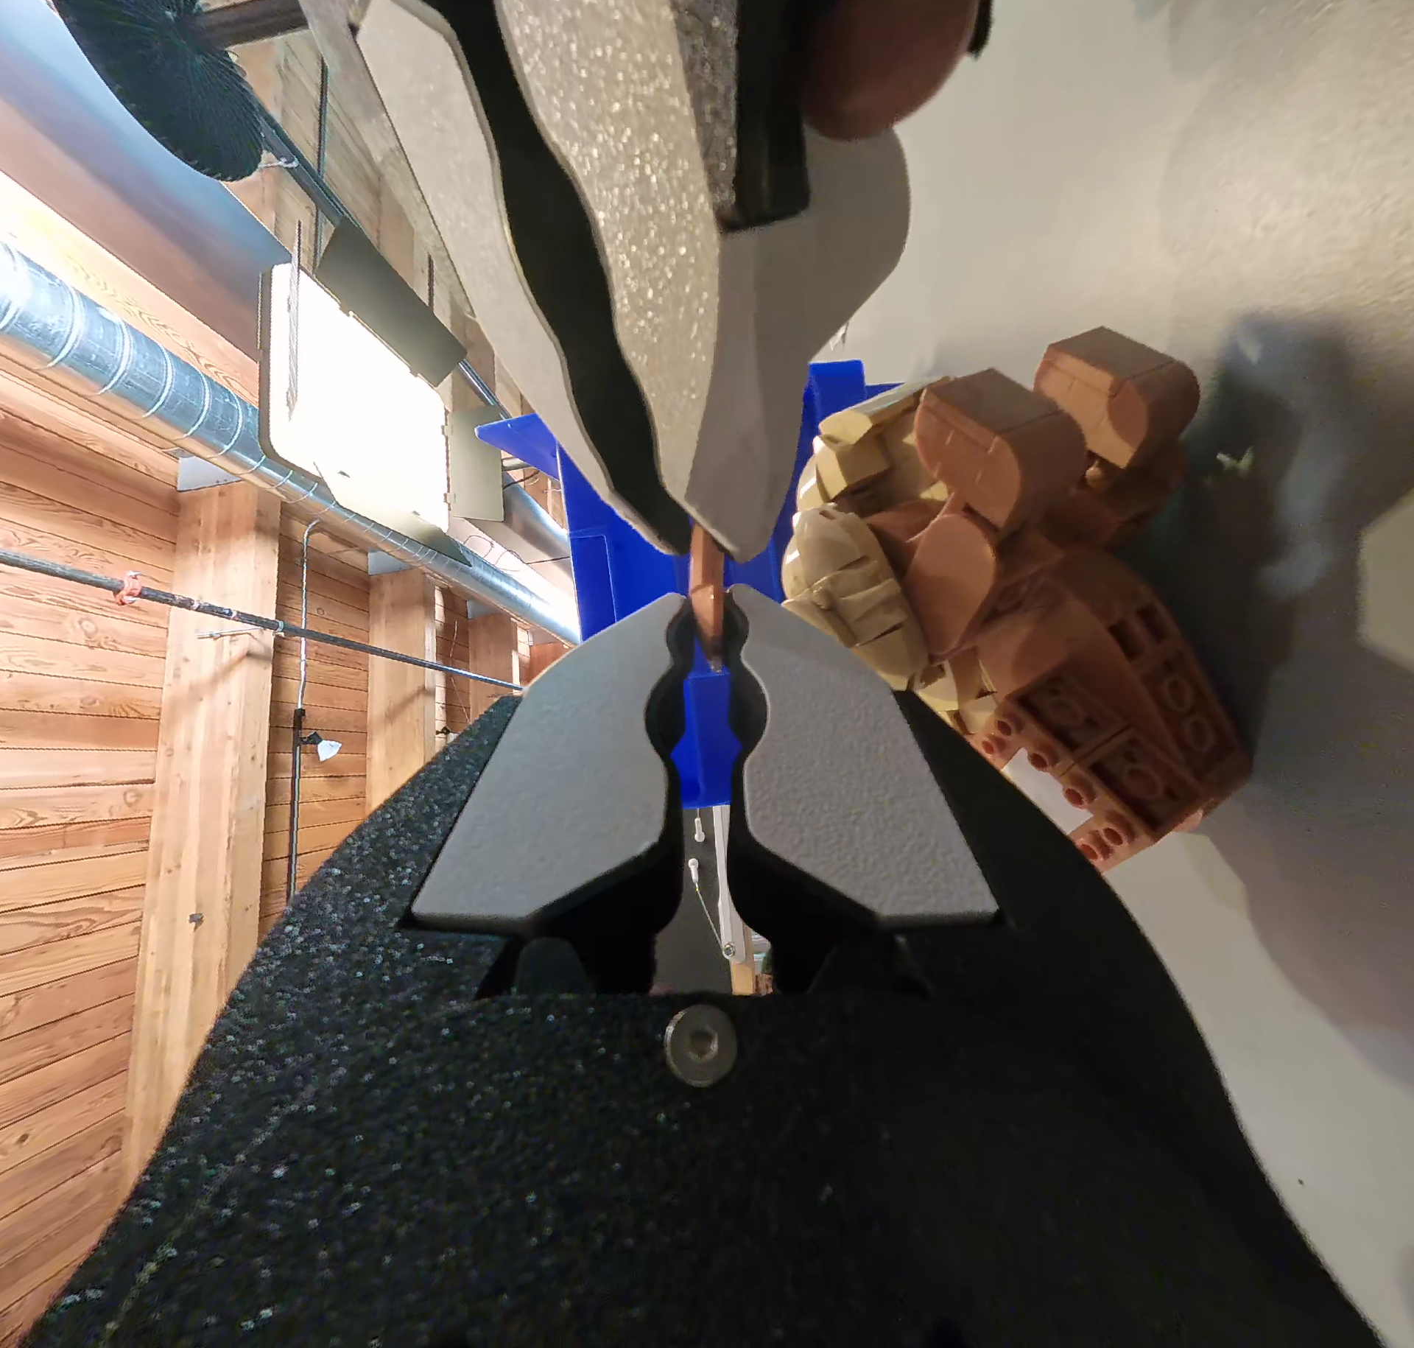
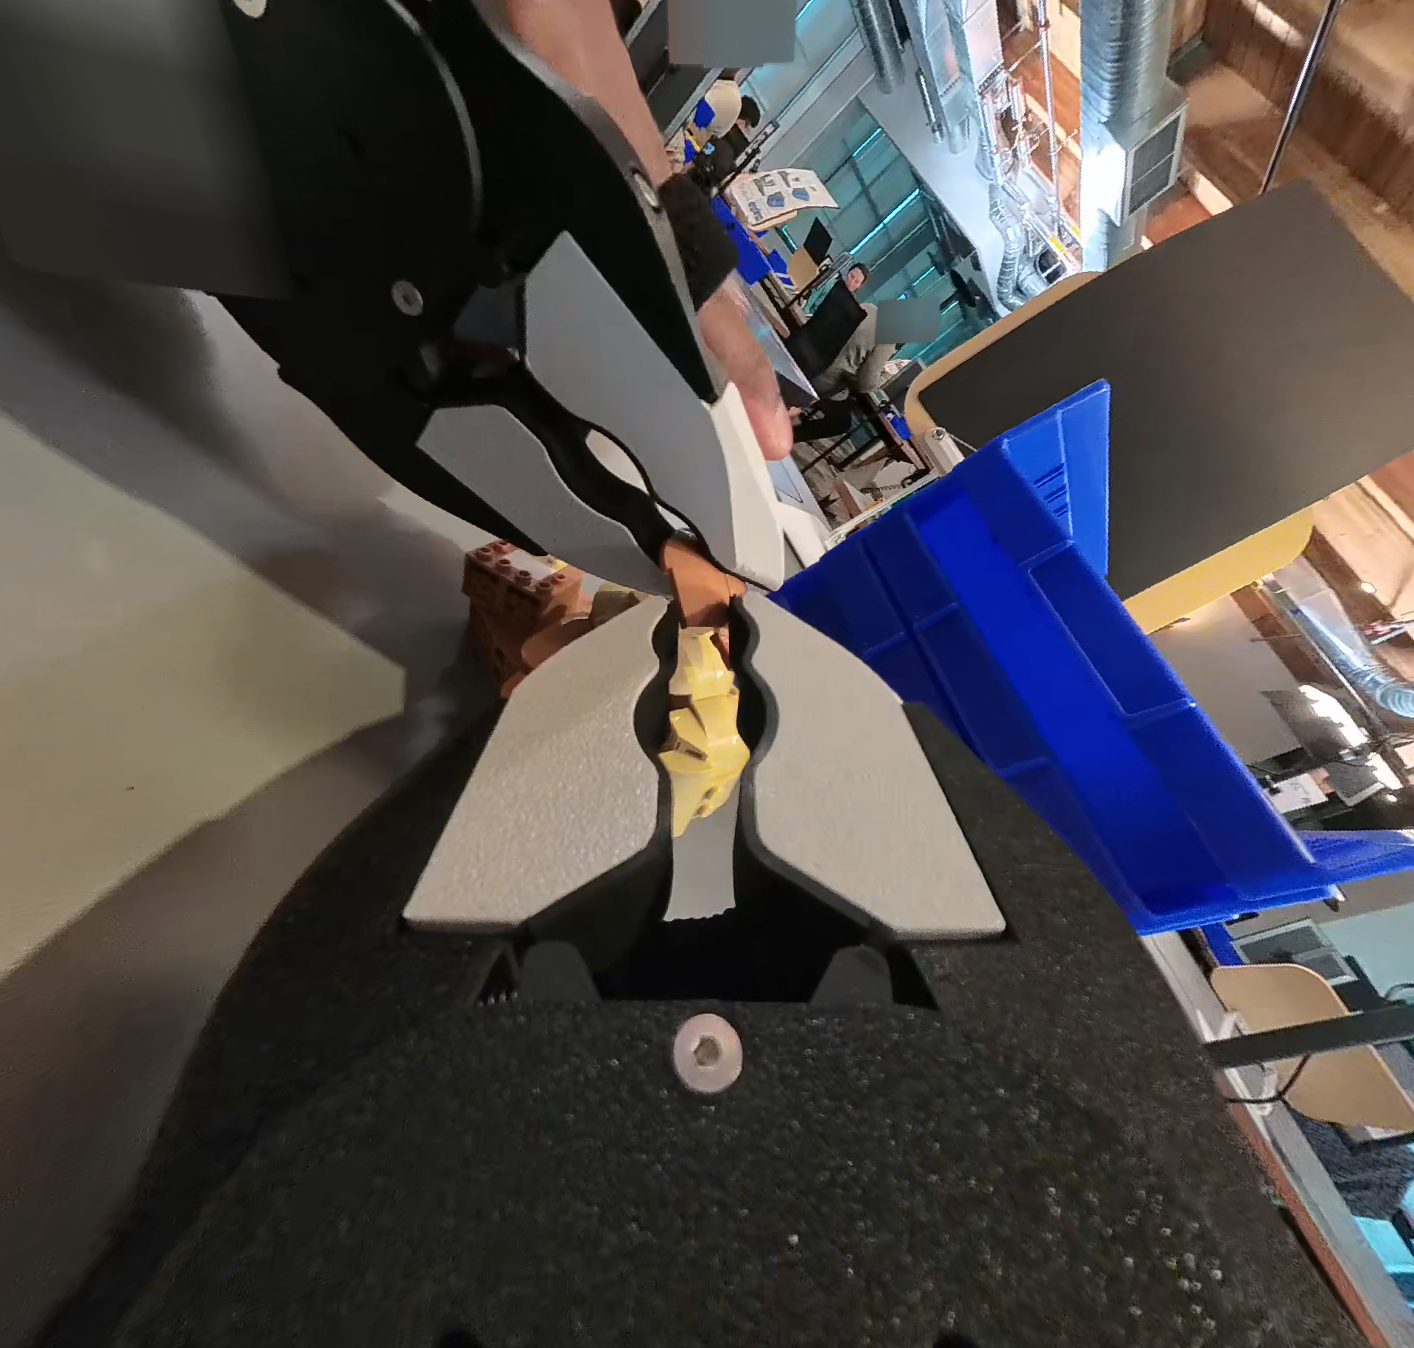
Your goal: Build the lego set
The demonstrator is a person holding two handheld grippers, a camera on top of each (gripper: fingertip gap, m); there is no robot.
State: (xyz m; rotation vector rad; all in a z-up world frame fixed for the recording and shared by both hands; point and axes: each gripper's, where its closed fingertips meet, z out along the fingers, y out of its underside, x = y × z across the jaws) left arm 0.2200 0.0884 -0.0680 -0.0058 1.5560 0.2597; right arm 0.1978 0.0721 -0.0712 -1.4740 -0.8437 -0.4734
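A small brown piece is pinched tip-to-tip by left tongs and right tongs, apparently for regripping; model left on bench.

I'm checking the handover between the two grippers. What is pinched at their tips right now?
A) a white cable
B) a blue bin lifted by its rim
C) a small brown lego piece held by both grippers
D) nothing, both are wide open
C: the left gripper and the right gripper meet tip to tip, each closed on the same small brown lego piece, while the blue bin sits behind, untouched.
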